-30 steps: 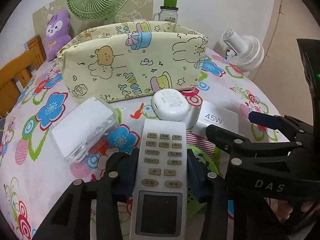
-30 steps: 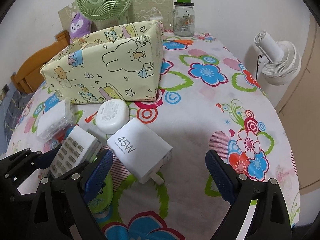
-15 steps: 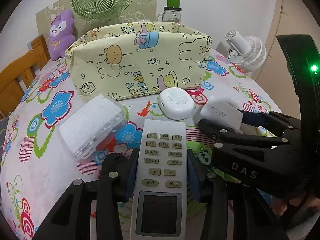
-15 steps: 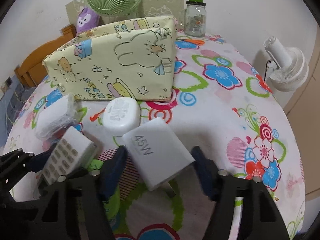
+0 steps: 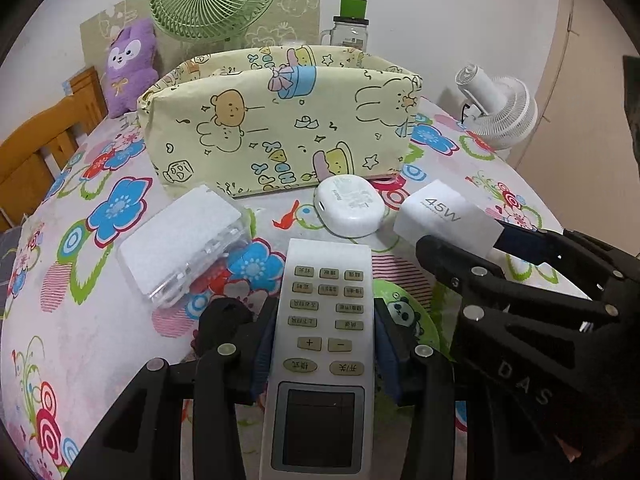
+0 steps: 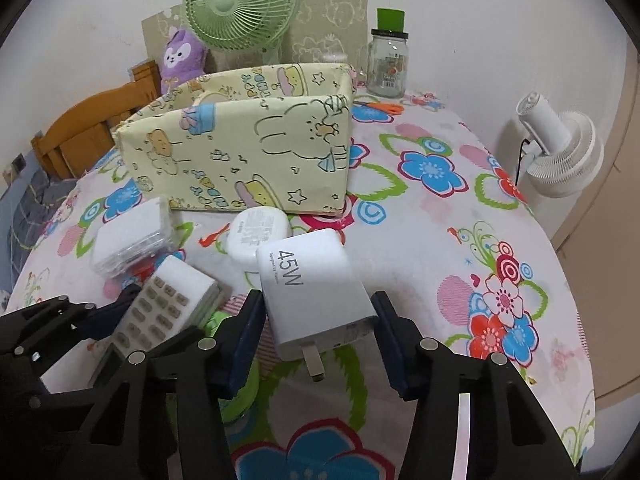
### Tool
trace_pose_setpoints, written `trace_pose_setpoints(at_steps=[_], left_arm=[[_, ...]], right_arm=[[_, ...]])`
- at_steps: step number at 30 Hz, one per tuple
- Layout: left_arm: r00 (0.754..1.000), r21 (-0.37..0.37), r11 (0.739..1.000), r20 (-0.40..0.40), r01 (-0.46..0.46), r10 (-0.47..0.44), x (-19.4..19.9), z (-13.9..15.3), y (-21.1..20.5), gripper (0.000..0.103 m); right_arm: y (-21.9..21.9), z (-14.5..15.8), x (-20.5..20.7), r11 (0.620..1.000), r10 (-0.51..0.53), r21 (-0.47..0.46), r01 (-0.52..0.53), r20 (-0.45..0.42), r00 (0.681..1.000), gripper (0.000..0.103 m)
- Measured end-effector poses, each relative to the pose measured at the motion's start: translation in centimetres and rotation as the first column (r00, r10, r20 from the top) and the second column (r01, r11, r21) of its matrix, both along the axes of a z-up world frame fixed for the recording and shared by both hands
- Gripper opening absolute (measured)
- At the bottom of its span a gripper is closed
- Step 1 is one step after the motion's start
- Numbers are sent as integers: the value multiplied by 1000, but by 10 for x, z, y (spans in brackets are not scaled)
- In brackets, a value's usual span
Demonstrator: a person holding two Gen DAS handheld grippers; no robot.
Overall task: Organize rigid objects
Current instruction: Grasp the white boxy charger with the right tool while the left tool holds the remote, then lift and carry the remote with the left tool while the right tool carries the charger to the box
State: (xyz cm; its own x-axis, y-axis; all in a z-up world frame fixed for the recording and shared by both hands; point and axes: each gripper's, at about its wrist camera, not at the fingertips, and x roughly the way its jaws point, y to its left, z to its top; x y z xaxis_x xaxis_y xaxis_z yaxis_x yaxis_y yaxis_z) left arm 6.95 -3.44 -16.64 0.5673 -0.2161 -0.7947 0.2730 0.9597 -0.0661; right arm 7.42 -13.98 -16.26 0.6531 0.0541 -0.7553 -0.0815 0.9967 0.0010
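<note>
Plain white wall (image 5: 440, 8) behind, evenly and softly lit. Round table under a floral cloth (image 6: 432, 216) of blue, red and pink blooms. Wooden chair back (image 5: 36, 148) at the left edge. Green fan (image 6: 240, 2) against the wall, purple plush toy (image 5: 130, 64) beside it, beige patterned panel (image 6: 332, 12) behind. White fan (image 6: 560, 152) off the right side, beige door (image 5: 592, 92) beyond.

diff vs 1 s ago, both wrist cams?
The right gripper, wide open a second ago, moved in over the white 45W charger block; its fingers are closing with the block between them, its front end tilted up off the floral tablecloth. Unchanged: left gripper clamped on the white remote control; yellow cartoon-print fabric box, round white case and clear plastic box unmoved.
</note>
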Motion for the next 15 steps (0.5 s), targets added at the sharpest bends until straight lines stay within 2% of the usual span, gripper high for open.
trace_pose_setpoints(at_steps=[15], left_arm=[[997, 10, 999, 66, -46, 45, -21, 21, 3, 45]], right_arm=[[7, 28, -30, 1000, 14, 15, -15, 60, 998, 56]])
